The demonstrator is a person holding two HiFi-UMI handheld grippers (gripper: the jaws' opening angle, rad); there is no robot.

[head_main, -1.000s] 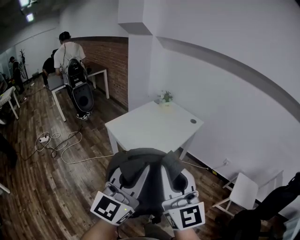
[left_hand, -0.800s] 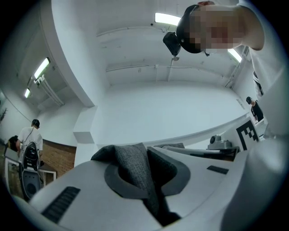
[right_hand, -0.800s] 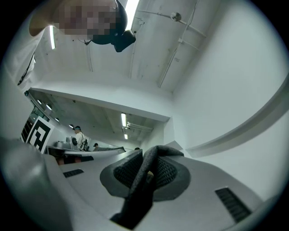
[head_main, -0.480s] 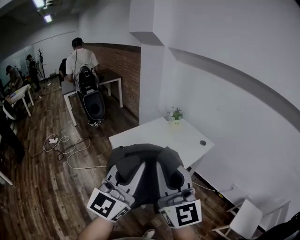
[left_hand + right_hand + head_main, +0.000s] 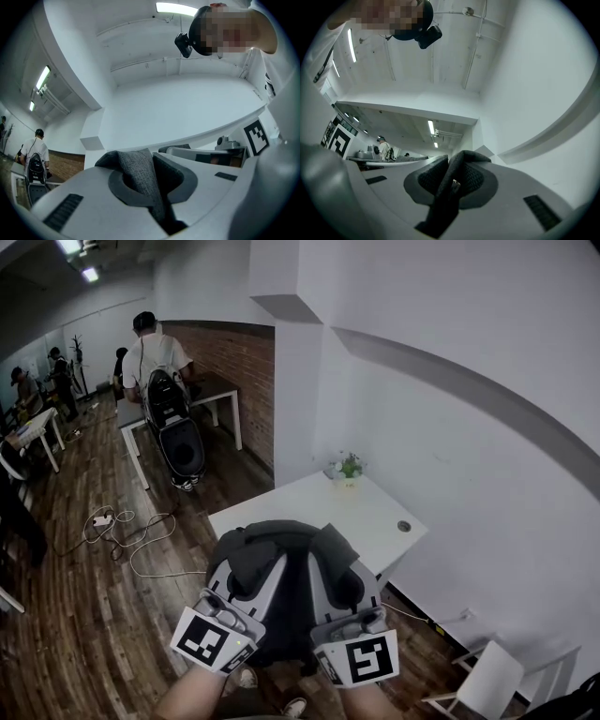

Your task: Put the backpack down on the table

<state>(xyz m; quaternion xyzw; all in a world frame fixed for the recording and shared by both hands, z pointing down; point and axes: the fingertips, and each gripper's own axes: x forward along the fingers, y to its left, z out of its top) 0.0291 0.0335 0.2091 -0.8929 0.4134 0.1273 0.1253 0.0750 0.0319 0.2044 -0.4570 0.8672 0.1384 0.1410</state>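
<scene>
Up by the table's (image 5: 323,495) near edge, backpack (image 5: 292,542) is held, straps (image 5: 139,174) clamped in left gripper (image 5: 255,579) and right gripper (image 5: 345,585); probably should be lowered onto it next.

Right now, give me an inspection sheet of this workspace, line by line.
Surface: white table with a cable hole in its top.
Job's things: dark backpack, held up by its straps at the table's near edge, not set down.
Clutter: small potted plant at the table's far edge, by the wall.
Grippers: left gripper, jaws shut on a strap; right gripper, likewise.
Cables: white cable looped on the wooden floor, left of the table.
Surroundings: person at another table beside a brick wall; white chair at lower right.
</scene>
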